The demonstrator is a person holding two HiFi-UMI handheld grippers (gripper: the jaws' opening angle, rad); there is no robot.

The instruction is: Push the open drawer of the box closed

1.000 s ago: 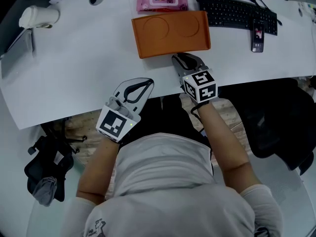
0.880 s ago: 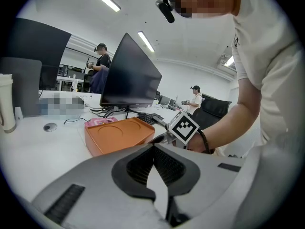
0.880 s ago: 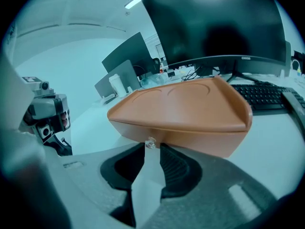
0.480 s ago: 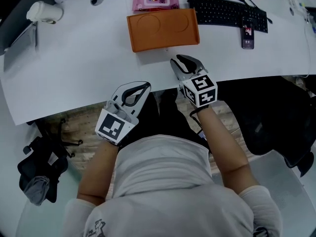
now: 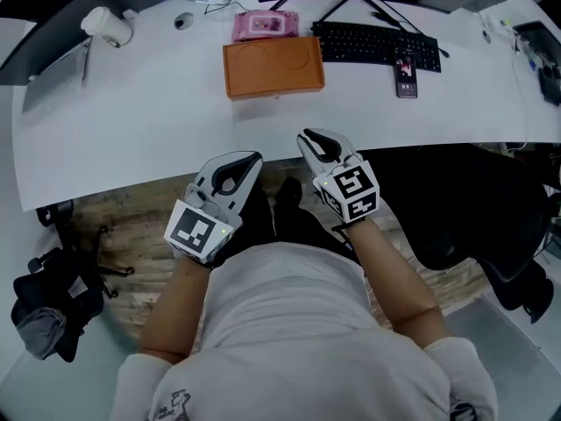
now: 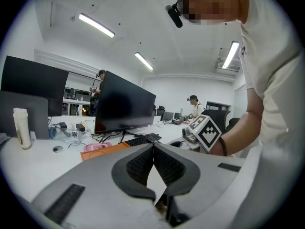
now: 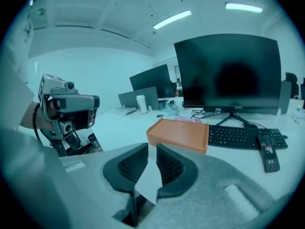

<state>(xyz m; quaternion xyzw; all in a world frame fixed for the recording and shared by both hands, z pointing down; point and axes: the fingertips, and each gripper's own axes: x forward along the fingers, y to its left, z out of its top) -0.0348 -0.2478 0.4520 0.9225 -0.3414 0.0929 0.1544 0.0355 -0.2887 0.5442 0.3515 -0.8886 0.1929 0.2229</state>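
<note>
**Finding 1.** The orange box (image 5: 273, 66) lies flat on the white desk (image 5: 158, 130), well back from the near edge. It sits just in front of a pink pack (image 5: 265, 24) and to the left of the keyboard (image 5: 372, 44). In no view do we see a drawer standing out of it. Its near face reads flush, so we judge the drawer closed or very nearly so.

**Finding 2.** Both grippers hang by the desk's near edge, close to the person's body and well apart from the box. The left gripper (image 5: 252, 159) has its jaws together at the tips and holds nothing. The right gripper (image 5: 308, 139) shows a narrow gap. Its jaws have just been closing, with nothing between them.

**Recommendation.** If any gap remains, we would bring 1 gripper in low with its jaws together. It should set its tips square on the drawer front and push straight along the slide. The other gripper should steady the far side, so the box does not skate into the pack.
</note>
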